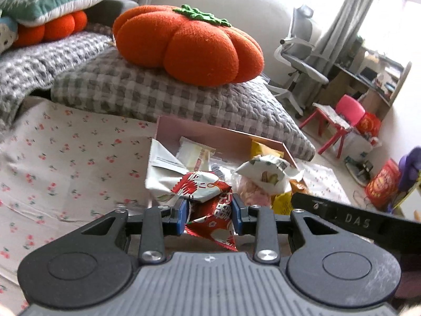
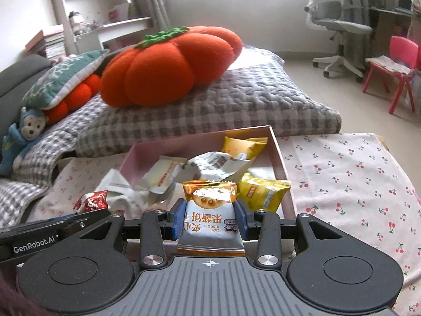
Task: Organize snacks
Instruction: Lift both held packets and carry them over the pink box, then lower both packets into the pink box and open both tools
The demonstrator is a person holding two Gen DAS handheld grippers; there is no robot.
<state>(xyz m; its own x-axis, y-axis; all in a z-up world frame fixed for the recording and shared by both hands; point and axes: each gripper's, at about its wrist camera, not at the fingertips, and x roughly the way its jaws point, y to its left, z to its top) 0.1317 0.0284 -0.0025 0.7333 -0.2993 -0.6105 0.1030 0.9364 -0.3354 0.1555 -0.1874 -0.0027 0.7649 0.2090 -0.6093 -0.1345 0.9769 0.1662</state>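
Our left hand-held gripper (image 1: pixel 209 217) pinches a red snack packet (image 1: pixel 214 220); the right hand-held gripper (image 2: pixel 209 220) clamps a jam biscuit packet (image 2: pixel 209 217). We should release both low inside the pink box (image 2: pixel 277 147) on the bed, avoiding its near edge.

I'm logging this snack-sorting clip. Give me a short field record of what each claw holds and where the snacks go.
left claw: shut on red-and-white crinkled snack packet
right claw: shut on orange-and-white jam biscuit packet
container: shallow pink cardboard box, several packets inside
inside box: two yellow foil packets
surface: cherry-print white cloth
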